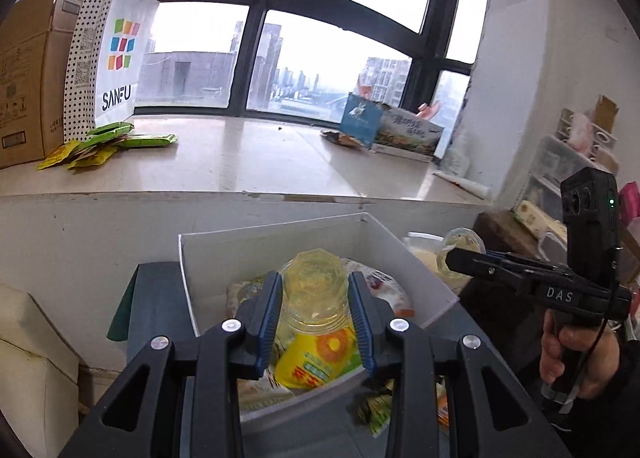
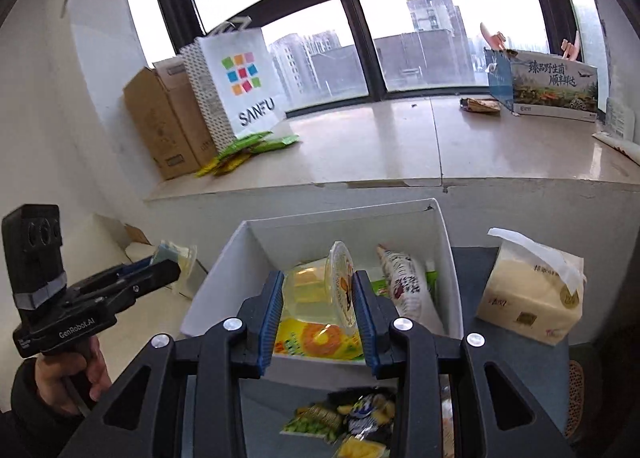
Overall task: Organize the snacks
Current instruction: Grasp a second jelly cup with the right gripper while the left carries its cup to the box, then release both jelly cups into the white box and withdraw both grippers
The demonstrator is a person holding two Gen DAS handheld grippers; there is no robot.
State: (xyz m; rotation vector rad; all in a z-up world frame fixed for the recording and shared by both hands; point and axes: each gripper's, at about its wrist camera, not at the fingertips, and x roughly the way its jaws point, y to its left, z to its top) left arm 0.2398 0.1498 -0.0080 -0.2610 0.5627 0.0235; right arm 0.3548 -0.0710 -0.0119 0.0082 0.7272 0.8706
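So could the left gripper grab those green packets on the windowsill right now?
Probably not yet. The left gripper is shut on a jelly cup, so its jaws are occupied. The green packets lie uncovered on the windowsill, with nothing blocking them.

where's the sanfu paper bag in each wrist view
Left wrist: SANFU paper bag stands upper left on the windowsill, beside the cardboard box.
Right wrist: SANFU paper bag stands upper centre-left, right of that cardboard box.
Shared landmark: green snack packets at its foot.
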